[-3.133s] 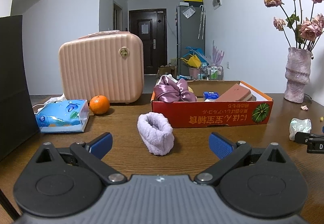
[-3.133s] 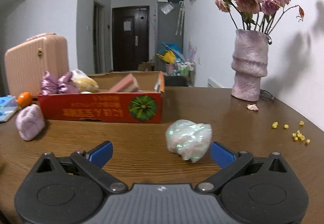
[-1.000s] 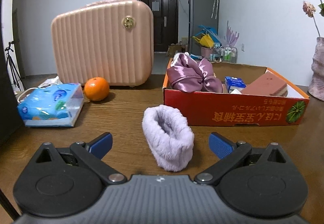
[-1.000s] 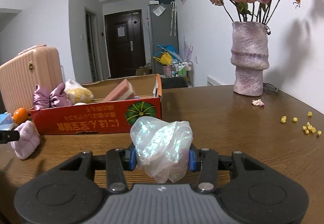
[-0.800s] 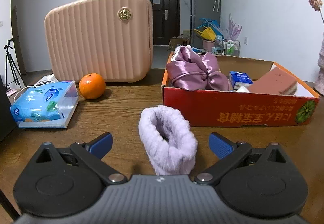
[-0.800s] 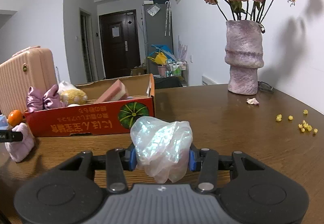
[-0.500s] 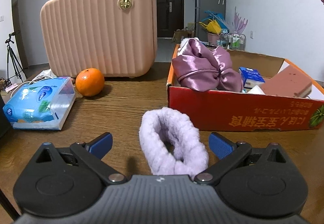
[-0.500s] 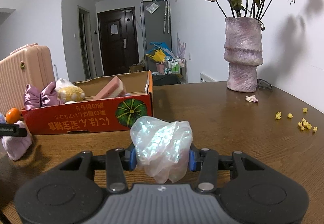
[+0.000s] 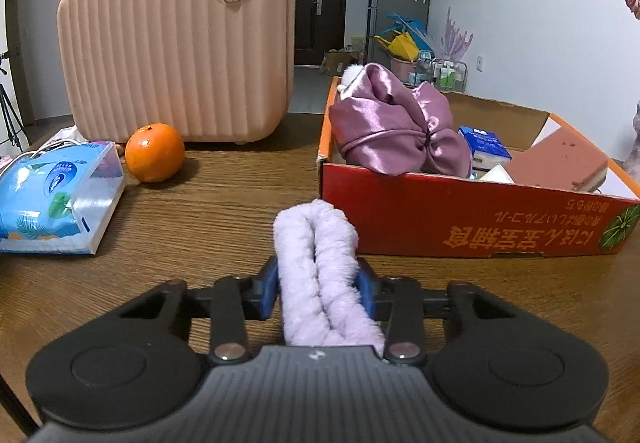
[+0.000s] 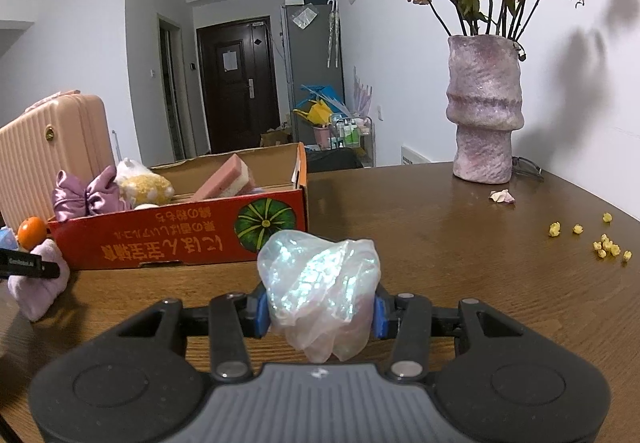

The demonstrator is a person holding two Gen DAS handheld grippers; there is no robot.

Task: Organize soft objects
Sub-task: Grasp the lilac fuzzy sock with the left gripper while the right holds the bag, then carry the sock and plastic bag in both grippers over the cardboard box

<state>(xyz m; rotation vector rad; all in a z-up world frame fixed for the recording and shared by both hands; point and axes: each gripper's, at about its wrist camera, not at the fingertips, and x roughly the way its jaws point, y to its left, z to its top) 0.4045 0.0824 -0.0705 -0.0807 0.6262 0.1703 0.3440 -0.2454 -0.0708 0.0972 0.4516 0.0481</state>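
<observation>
Left gripper (image 9: 318, 291): blue pads squeezing fluffy lilac fabric band (image 9: 320, 267) flat, band lying on brown wooden table (image 9: 208, 203), just beside red cardboard box (image 9: 460, 219). Right gripper (image 10: 320, 313): pads pinching crumpled iridescent plastic bag (image 10: 320, 283), sitting near box front, well apart from purple vase (image 10: 484, 111).
</observation>
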